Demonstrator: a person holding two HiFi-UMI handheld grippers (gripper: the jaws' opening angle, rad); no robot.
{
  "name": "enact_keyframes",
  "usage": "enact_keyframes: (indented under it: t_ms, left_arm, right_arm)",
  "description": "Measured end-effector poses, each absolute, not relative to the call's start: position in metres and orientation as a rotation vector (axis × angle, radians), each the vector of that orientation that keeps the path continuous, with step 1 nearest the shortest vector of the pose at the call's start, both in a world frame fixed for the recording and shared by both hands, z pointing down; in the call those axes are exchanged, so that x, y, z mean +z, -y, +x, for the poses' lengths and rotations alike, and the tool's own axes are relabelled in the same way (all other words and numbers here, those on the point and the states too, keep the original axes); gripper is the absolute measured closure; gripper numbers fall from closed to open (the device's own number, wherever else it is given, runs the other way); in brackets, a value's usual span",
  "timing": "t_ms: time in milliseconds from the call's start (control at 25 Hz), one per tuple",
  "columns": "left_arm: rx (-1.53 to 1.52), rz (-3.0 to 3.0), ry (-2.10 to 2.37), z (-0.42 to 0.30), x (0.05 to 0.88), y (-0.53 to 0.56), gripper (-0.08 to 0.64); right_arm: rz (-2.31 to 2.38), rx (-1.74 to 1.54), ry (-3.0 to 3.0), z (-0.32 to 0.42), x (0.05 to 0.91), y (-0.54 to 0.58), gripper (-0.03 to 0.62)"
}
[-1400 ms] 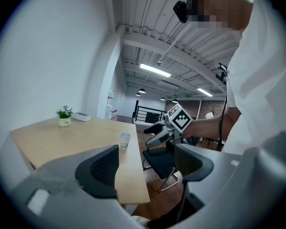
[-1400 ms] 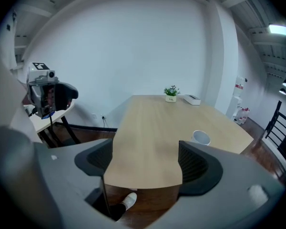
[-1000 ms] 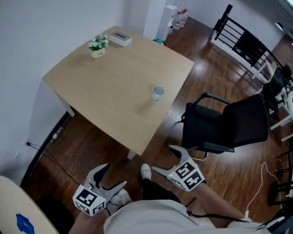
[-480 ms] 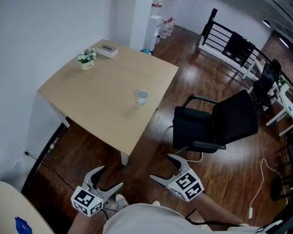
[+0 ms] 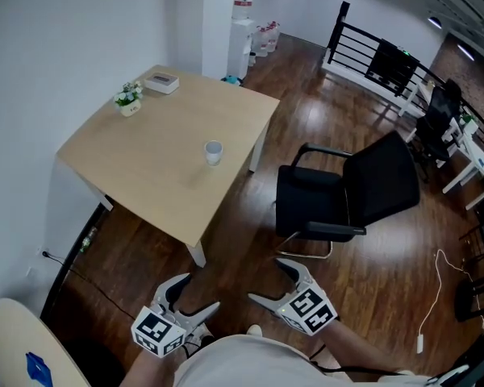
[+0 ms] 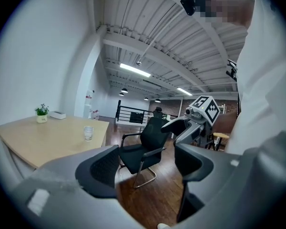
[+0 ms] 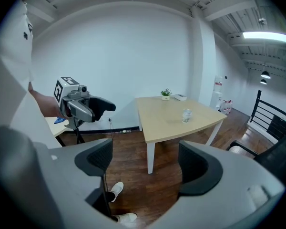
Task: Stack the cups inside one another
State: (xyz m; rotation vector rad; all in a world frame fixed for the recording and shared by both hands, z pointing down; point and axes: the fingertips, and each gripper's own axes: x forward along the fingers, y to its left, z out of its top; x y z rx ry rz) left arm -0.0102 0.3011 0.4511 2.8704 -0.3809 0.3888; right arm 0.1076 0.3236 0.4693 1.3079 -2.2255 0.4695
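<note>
A small clear cup [image 5: 214, 152] stands on the pale wooden table [image 5: 145, 176], near its right edge; it shows again as the cup [image 6: 88, 133] in the left gripper view and the cup [image 7: 186, 115] in the right gripper view. Whether it is one cup or several nested I cannot tell. My left gripper [image 5: 192, 297] hangs low over the floor, far short of the table, open and empty. My right gripper [image 5: 273, 285] is beside it, also open with nothing between its jaws.
A black office chair [image 5: 347, 196] stands right of the table on the wood floor. A small potted plant [image 5: 127, 98] and a white box [image 5: 161, 81] sit at the table's far corner. A round table edge [image 5: 16, 345] lies at bottom left. A black railing [image 5: 371, 55] runs behind.
The view has shifted: the table and cup sit further left and up in frame, and the chair moved left. Both grippers stay low and open, the left one slightly further right.
</note>
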Motion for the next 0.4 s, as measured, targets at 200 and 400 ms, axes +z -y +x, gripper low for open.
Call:
enact_keyframes:
  t_ms: [200,400]
  left_arm:
    - [0.406,2.863,0.404,-0.002,0.453,-0.314,0.175]
    - [0.409,2.865,0.417,0.0,0.452,-0.321,0.175]
  right_arm:
    - [1.293,0.468,2.237,0.119,0.472,-0.332,0.166]
    - [1.289,0.464,2.238,0.125,0.472,-0.337,0.166]
